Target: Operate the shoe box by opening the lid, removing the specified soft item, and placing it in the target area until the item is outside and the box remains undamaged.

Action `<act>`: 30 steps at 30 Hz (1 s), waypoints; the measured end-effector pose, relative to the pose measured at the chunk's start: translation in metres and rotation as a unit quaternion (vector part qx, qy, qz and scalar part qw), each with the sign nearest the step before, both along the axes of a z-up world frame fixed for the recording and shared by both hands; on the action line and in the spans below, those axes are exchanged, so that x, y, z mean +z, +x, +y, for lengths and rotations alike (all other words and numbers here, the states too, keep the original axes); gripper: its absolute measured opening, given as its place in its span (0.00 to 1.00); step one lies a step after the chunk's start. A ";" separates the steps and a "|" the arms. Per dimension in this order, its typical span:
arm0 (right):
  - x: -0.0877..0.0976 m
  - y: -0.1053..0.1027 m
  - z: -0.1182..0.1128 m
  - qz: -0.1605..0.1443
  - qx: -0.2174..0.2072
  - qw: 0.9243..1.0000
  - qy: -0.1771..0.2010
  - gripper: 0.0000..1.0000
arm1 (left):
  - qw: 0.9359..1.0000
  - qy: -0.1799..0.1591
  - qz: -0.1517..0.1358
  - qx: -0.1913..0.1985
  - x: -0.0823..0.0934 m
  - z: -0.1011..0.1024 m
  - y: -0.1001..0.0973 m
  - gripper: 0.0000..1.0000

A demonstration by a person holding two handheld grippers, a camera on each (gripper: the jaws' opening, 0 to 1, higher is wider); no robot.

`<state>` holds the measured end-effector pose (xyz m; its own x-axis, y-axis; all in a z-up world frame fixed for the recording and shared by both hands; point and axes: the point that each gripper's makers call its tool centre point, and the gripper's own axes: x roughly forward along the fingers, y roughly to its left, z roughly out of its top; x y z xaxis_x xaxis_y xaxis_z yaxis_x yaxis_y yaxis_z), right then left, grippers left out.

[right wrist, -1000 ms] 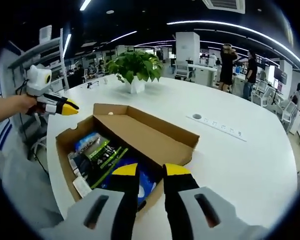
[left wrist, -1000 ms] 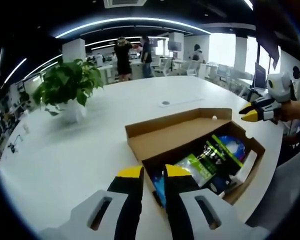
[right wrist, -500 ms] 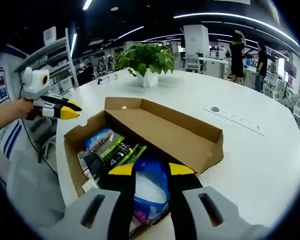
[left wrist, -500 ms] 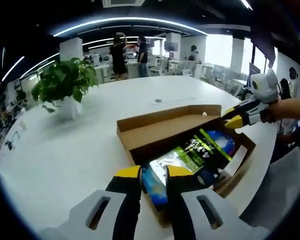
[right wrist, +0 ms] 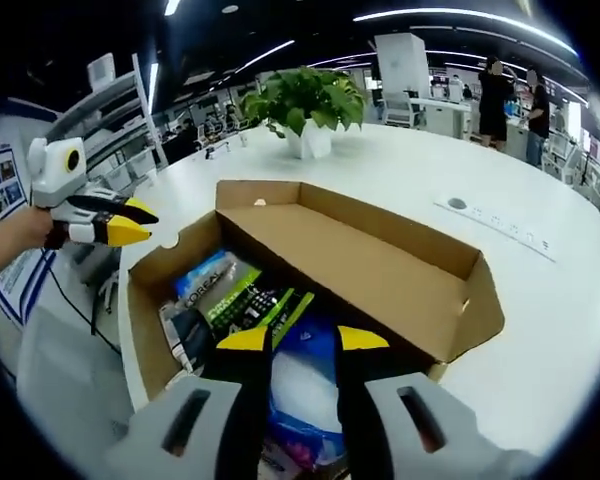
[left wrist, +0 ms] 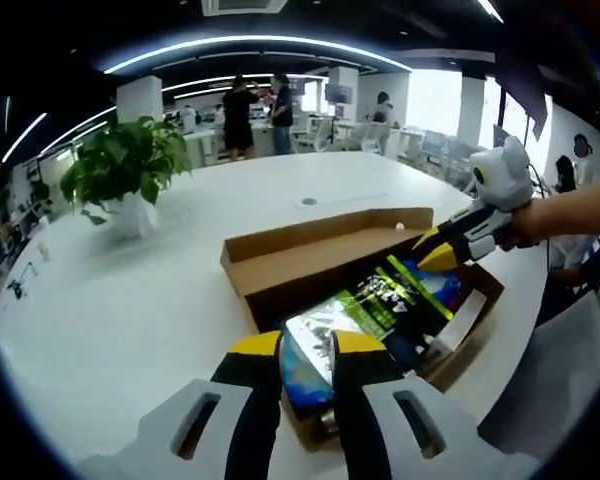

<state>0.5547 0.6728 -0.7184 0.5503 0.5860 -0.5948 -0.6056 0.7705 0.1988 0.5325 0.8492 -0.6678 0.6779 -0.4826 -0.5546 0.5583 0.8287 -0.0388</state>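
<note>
Cardboard shoe box (left wrist: 280, 265) (right wrist: 380, 265) sits on a white table (left wrist: 110, 310) (right wrist: 540, 300) with its lid folded back flat, so the inside lies open. Packed in it are soft plastic packets: a blue and white pouch (right wrist: 302, 385) at one end, a green and black striped packet (left wrist: 405, 295) (right wrist: 255, 300) in the middle, and a pale blue packet with printed lettering (right wrist: 202, 280) at the other end. A white card strip (left wrist: 460, 325) leans along one inner wall. All of these are inside the box.

In the right gripper view, the right gripper (right wrist: 302, 340) hangs directly over the blue and white pouch, its yellow-tipped jaws parted and nothing between them. In the left gripper view it (left wrist: 438, 256) reaches over the box's far end, held by a hand (left wrist: 520, 225).

The left gripper (left wrist: 307, 345) points at the box's near end, jaws apart with a narrow gap and empty. The right gripper view shows it (right wrist: 120, 222) beside the box's corner, apart from the cardboard.

A potted plant (left wrist: 125, 170) (right wrist: 305, 100) stands farther along the table, well apart from the box. A round grommet (left wrist: 309, 201) (right wrist: 457, 203) is set in the tabletop beyond the lid.
</note>
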 end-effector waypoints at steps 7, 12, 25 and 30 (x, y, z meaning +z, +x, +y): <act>-0.011 0.003 0.011 0.017 0.017 1.000 -0.001 0.23 | 1.000 0.001 -0.002 0.004 0.000 0.001 -0.003 0.16; -0.016 0.006 0.015 0.023 0.022 0.999 -0.002 0.22 | 1.000 0.002 -0.001 0.007 -0.001 0.002 -0.004 0.16; -0.017 0.003 0.029 0.027 0.041 0.999 -0.008 0.05 | 1.000 0.005 0.004 0.002 -0.006 0.000 -0.004 0.16; -0.015 0.001 0.027 0.014 0.052 0.998 -0.031 0.00 | 1.000 0.012 0.011 -0.012 -0.012 -0.007 -0.004 0.15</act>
<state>0.5557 0.7002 -0.7339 0.4716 0.6004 -0.6459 -0.6781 0.7151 0.1697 0.5287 0.8423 -0.6797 0.6542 -0.4852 -0.5802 0.5770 0.8161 -0.0318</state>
